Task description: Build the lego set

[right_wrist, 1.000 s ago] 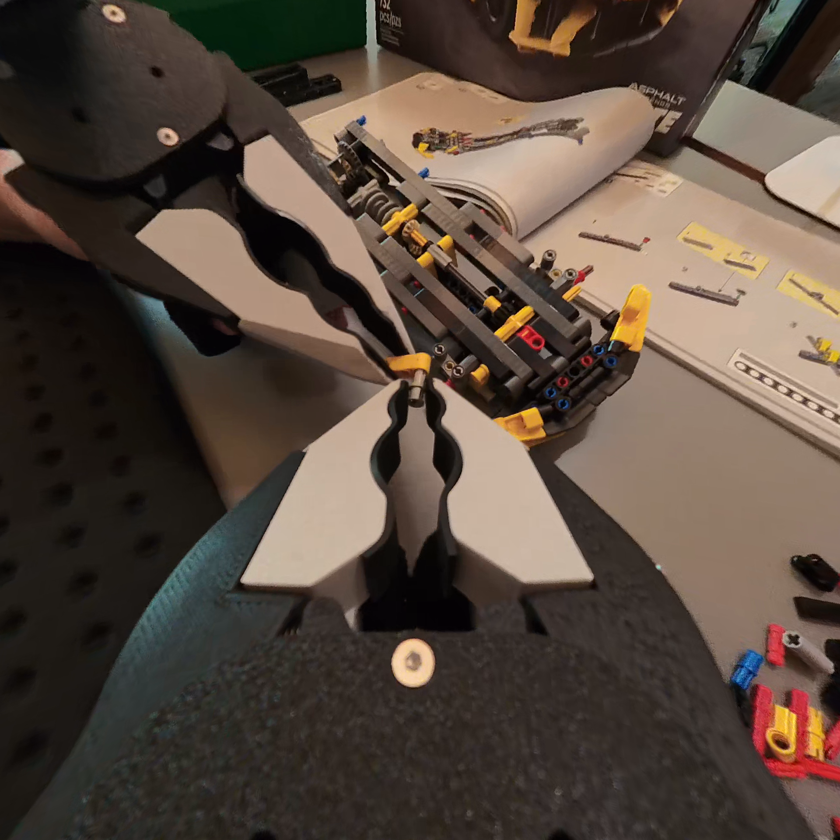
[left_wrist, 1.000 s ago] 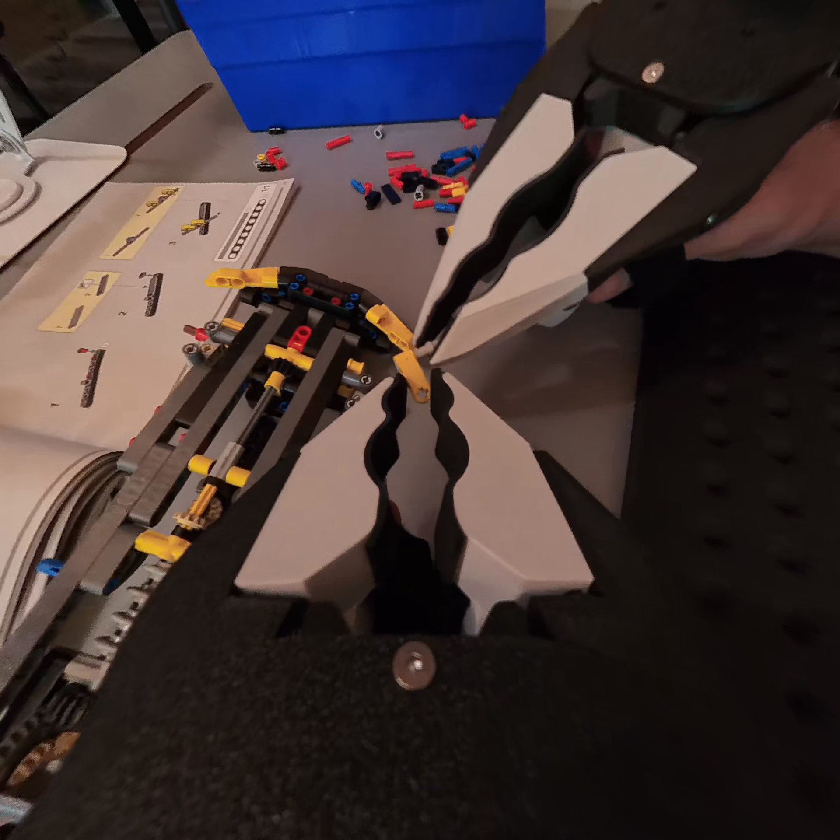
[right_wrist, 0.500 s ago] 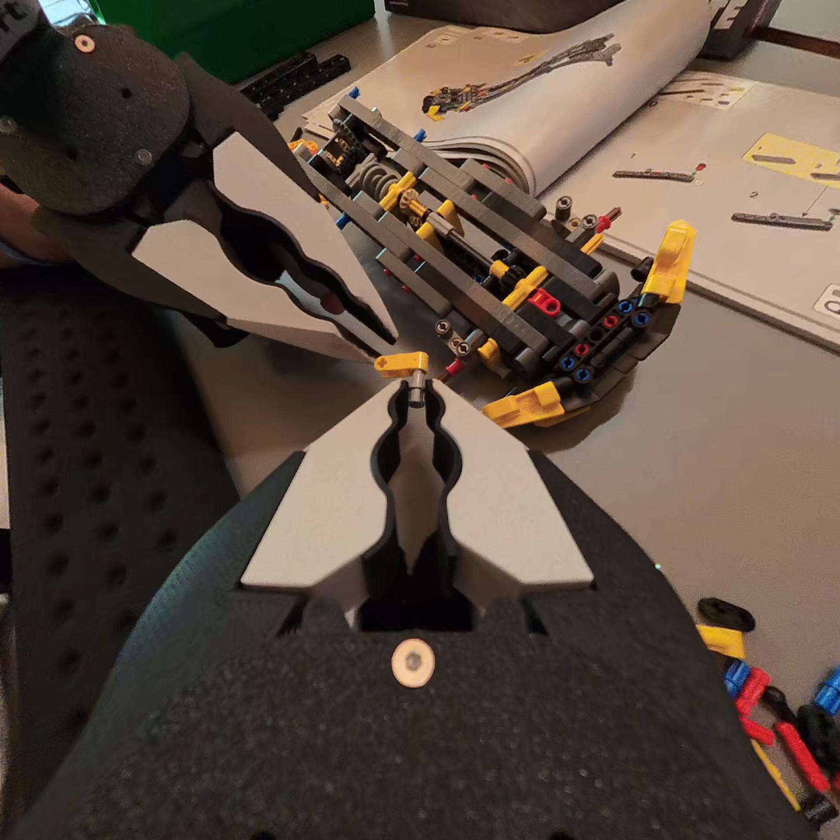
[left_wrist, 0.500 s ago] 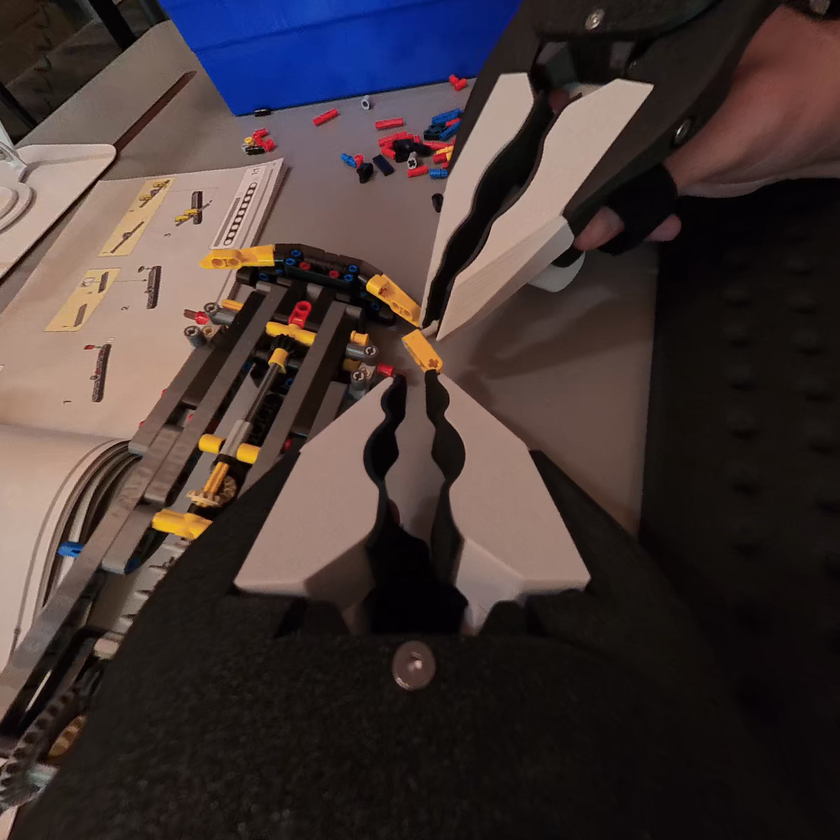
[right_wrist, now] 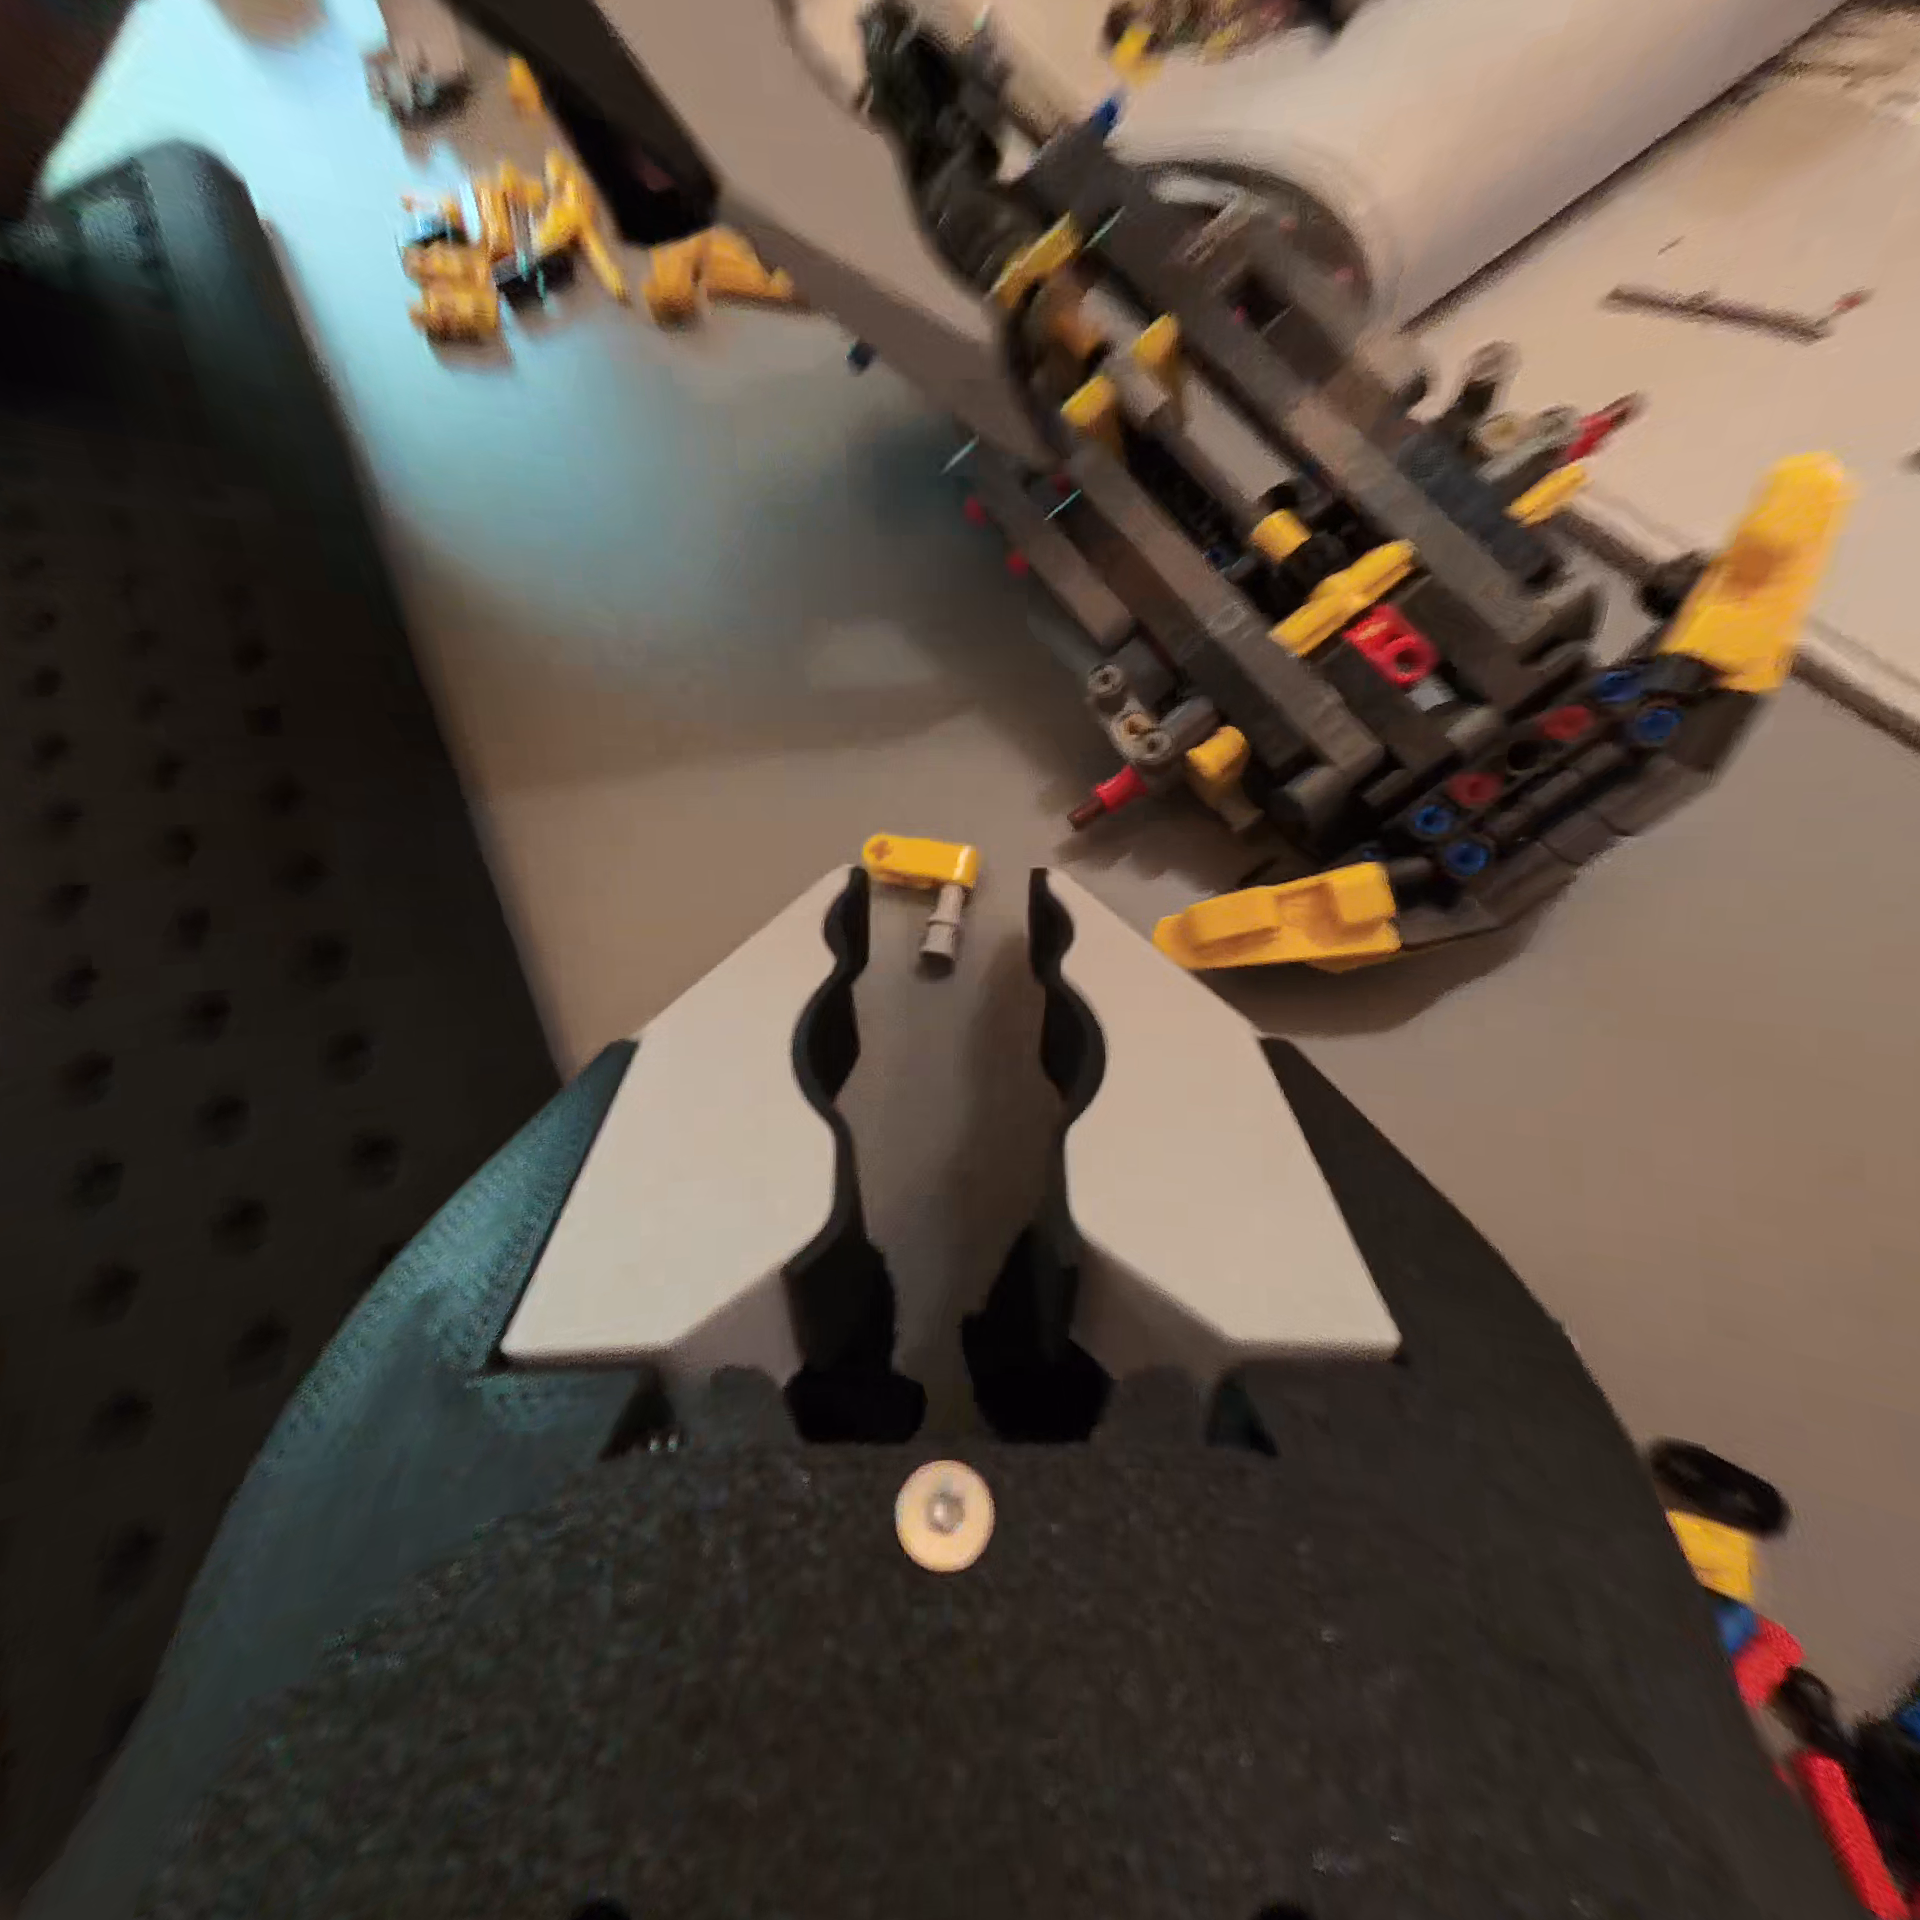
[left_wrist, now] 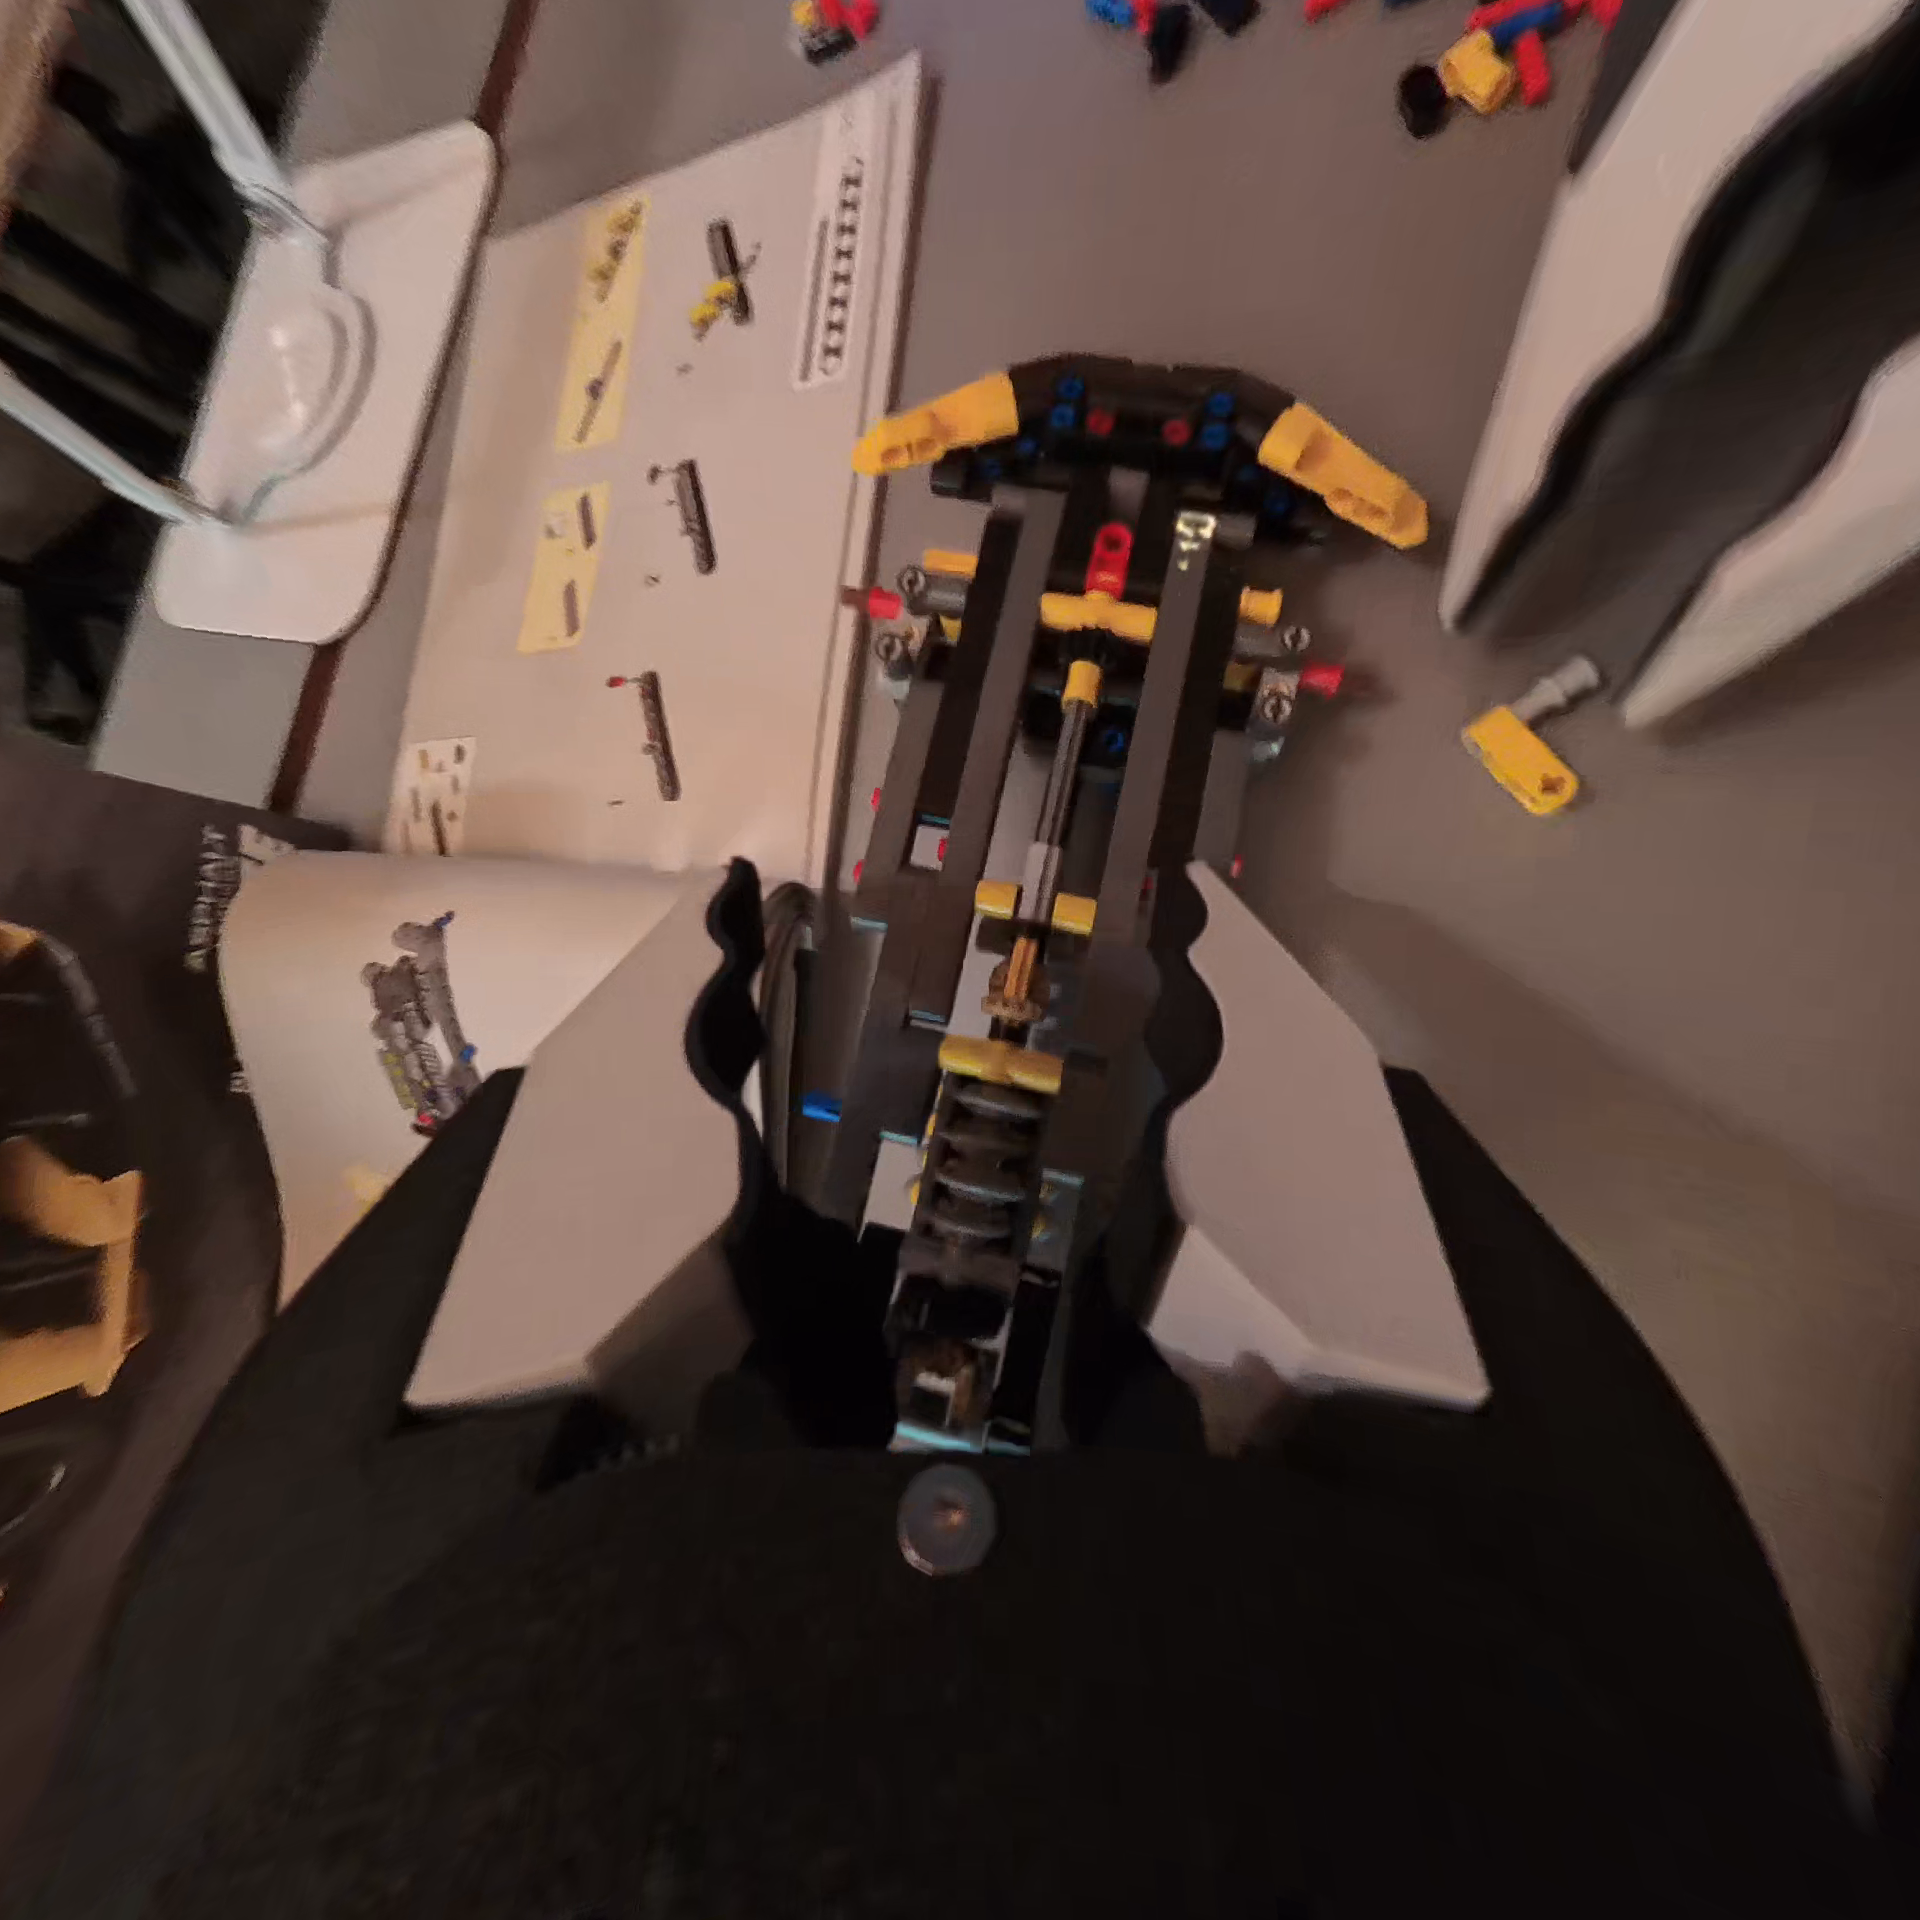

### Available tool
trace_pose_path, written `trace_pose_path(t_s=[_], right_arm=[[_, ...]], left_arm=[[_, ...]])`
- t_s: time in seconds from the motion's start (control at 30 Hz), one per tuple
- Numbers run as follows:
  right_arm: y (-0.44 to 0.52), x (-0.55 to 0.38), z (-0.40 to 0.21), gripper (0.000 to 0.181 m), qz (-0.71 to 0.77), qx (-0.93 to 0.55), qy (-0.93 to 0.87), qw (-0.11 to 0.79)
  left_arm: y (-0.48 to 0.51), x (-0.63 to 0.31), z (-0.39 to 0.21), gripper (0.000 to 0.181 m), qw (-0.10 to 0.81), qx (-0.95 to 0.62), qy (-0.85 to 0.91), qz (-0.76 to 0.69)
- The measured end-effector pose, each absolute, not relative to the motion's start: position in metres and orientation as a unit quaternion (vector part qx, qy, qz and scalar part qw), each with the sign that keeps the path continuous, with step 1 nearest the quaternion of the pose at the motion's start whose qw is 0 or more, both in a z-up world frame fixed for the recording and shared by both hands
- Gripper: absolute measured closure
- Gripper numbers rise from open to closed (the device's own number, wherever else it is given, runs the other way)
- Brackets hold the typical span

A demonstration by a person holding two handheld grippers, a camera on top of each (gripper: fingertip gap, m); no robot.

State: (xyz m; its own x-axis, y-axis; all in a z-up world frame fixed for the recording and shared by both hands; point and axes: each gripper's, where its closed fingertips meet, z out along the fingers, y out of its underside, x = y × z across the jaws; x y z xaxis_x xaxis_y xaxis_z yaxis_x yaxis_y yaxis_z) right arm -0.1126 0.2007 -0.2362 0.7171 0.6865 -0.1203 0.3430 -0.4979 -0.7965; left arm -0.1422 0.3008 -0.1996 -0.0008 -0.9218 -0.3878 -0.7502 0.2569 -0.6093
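Nearest in our left wrist view, the left gripper (left_wrist: 961,935) now has its jaws spread wide, straddling the rear of the chassis (left_wrist: 1049,790) with a finger on each side; we can't tell whether the pads are touching it yet. Half a second ago this gripper was pinched nearly shut at the front corner of the model, so it has let go and relocated along the frame.

In our right wrist view, the right gripper (right_wrist: 945,894) is released too, jaws apart. The small yellow connector (right_wrist: 920,864) with its grey pin, which it was clamping a moment ago, now lies loose on the grey table (right_wrist: 1455,1143) just past the fingertips, partly in the gap. The left view confirms it: the connector sits on the table, apart from the chassis side and just beside the right gripper's fingers (left_wrist: 1704,582).

So the piece did not go on. We judge the attach step as abandoned or dropped and in need of a redo: regrasp the connector, steady the chassis with the left.

Further out, the open instruction booklet (left_wrist: 665,520) lies left of the model, and loose red, blue and yellow parts (left_wrist: 1475,62) are scattered at the far edge. Both views are motion-blurred.
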Motion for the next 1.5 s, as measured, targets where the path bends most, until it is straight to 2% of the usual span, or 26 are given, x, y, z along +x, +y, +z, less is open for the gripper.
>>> trace_pose_path(t_s=[0.1, 0.17, 0.2, 0.3, 0.4, 0.53, 0.7, 0.8, 1.0, 1.1, 1.13, 1.23, 1.5], right_arm=[[0.227, -0.073, -0.211, 0.149, 0.215, -0.833, -0.221, 0.459], [0.247, -0.048, -0.198, 0.133, 0.251, -0.829, -0.158, 0.474], [0.255, -0.041, -0.201, 0.124, 0.276, -0.835, -0.139, 0.455], [0.266, -0.041, -0.222, 0.119, 0.335, -0.86, -0.14, 0.358], [0.279, -0.049, -0.226, 0.119, 0.377, -0.859, -0.145, 0.313], [0.281, -0.064, -0.233, 0.134, 0.433, -0.854, -0.175, 0.23], [0.276, -0.071, -0.23, 0.149, 0.482, -0.832, -0.185, 0.203], [0.274, -0.074, -0.229, 0.151, 0.501, -0.825, -0.177, 0.192], [0.268, -0.073, -0.214, 0.152, 0.442, -0.82, -0.254, 0.26], [0.266, -0.073, -0.193, 0.154, 0.39, -0.799, -0.311, 0.335], [0.265, -0.074, -0.184, 0.155, 0.371, -0.787, -0.33, 0.365], [0.26, -0.077, -0.162, 0.154, 0.288, -0.75, -0.39, 0.45], [0.236, -0.076, -0.164, 0.154, 0.043, -0.696, -0.524, 0.489]], left_arm=[[0.314, -0.161, -0.196, 0.095, 0.334, -0.617, 0.703, -0.119], [0.322, -0.183, -0.195, 0.084, 0.307, -0.637, 0.696, -0.126], [0.326, -0.195, -0.196, 0.082, 0.298, -0.65, 0.687, -0.13], [0.332, -0.227, -0.204, 0.08, 0.275, -0.69, 0.65, -0.159], [0.327, -0.243, -0.215, 0.087, 0.251, -0.722, 0.61, -0.208], [0.324, -0.25, -0.221, 0.094, 0.234, -0.748, 0.568, -0.249], [0.32, -0.251, -0.221, 0.125, 0.232, -0.753, 0.537, -0.301], [0.316, -0.246, -0.227, 0.128, 0.218, -0.749, 0.533, -0.327], [0.311, -0.247, -0.232, 0.132, 0.236, -0.73, 0.558, -0.318], [0.312, -0.246, -0.226, 0.143, 0.268, -0.715, 0.563, -0.316], [0.314, -0.244, -0.223, 0.152, 0.282, -0.713, 0.559, -0.315], [0.318, -0.241, -0.218, 0.154, 0.324, -0.7, 0.56, -0.303], [0.311, -0.238, -0.221, 0.154, 0.417, -0.62, 0.637, -0.189]])
